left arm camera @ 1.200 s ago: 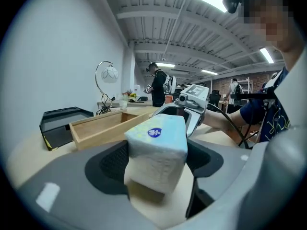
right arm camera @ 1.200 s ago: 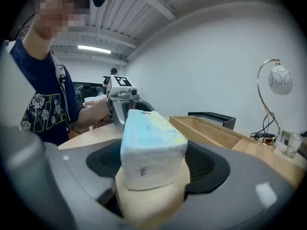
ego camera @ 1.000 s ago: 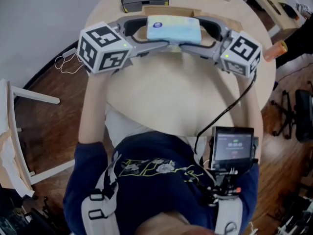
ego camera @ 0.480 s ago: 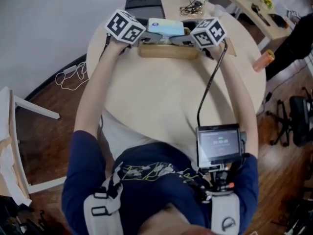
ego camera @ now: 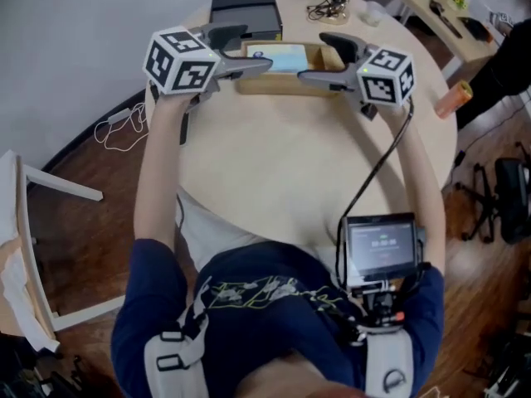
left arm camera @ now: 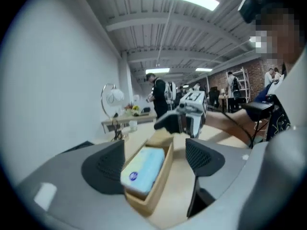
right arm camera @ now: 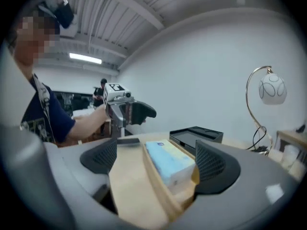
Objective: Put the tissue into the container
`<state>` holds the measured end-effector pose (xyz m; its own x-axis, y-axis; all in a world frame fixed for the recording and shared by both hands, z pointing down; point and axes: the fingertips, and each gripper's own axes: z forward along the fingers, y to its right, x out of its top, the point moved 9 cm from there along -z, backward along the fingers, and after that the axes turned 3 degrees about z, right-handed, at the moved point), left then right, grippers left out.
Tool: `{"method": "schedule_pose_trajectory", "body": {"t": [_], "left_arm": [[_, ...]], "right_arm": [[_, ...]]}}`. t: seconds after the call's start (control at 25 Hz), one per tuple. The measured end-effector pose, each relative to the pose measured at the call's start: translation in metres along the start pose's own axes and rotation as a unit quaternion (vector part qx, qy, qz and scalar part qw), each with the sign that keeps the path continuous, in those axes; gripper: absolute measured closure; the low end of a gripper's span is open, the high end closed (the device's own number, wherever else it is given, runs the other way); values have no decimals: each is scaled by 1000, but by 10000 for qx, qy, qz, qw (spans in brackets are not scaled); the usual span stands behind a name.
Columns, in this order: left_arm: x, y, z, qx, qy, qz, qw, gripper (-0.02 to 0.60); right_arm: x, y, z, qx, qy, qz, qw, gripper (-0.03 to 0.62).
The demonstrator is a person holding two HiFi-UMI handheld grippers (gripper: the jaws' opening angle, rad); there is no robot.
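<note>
The light blue tissue pack (ego camera: 278, 58) lies inside the shallow wooden container (ego camera: 286, 84) at the far side of the round table. My left gripper (ego camera: 239, 50) stands at the container's left end and my right gripper (ego camera: 326, 59) at its right end. Both sets of jaws are opening, and no pad touches the pack. In the left gripper view the tissue pack (left arm camera: 144, 169) and the container (left arm camera: 162, 186) sit between the spread jaws of the left gripper (left arm camera: 153, 163). The right gripper view shows the tissue pack (right arm camera: 169, 163) in the container (right arm camera: 154, 183) the same way.
A black box (ego camera: 243, 11) stands just behind the container, with tangled cables (ego camera: 332, 2) to its right. An orange object (ego camera: 452, 99) lies at the table's right edge. A desk lamp (right arm camera: 271, 87) stands further back. A white frame (ego camera: 25, 222) is on the floor, left.
The grippers carried the tissue pack between them from mid-table to the far side. It now rests in the container, and both grippers have drawn apart from it.
</note>
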<state>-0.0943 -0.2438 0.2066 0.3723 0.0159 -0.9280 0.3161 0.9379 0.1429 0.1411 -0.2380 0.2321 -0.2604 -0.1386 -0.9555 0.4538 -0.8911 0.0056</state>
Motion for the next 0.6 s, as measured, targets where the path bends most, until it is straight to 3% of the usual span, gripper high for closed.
{"method": "schedule_pose_trajectory", "body": {"t": [0.08, 0.12, 0.16, 0.2, 0.24, 0.36, 0.48, 0.6], "left_arm": [[19, 44, -13, 54, 707, 117, 9974, 227], [21, 66, -15, 75, 935, 165, 9955, 279], [16, 86, -13, 95, 1088, 230, 9938, 389], [8, 102, -8, 109, 1192, 302, 9923, 534], [-3, 115, -1, 82, 1243, 352, 9916, 578], [-41, 128, 24, -269, 1147, 267, 9927, 578], [-72, 119, 34, -280, 1009, -128, 9944, 578], [-91, 111, 30, -250, 1053, -690, 9917, 578]], "right_arm": [[-10, -27, -15, 311, 514, 555, 9966, 139], [-19, -39, -20, 459, 738, 768, 9933, 269], [-30, -50, -23, 604, 934, 897, 9897, 455], [-42, -58, -24, 741, 1093, 957, 9866, 591], [-54, -66, -24, 861, 1202, 961, 9843, 591], [-82, -78, -16, 1055, 1107, 745, 9854, 591], [-91, -85, -3, 1154, 671, 464, 9900, 591], [-88, -93, 3, 1152, 610, 308, 9910, 591]]}}
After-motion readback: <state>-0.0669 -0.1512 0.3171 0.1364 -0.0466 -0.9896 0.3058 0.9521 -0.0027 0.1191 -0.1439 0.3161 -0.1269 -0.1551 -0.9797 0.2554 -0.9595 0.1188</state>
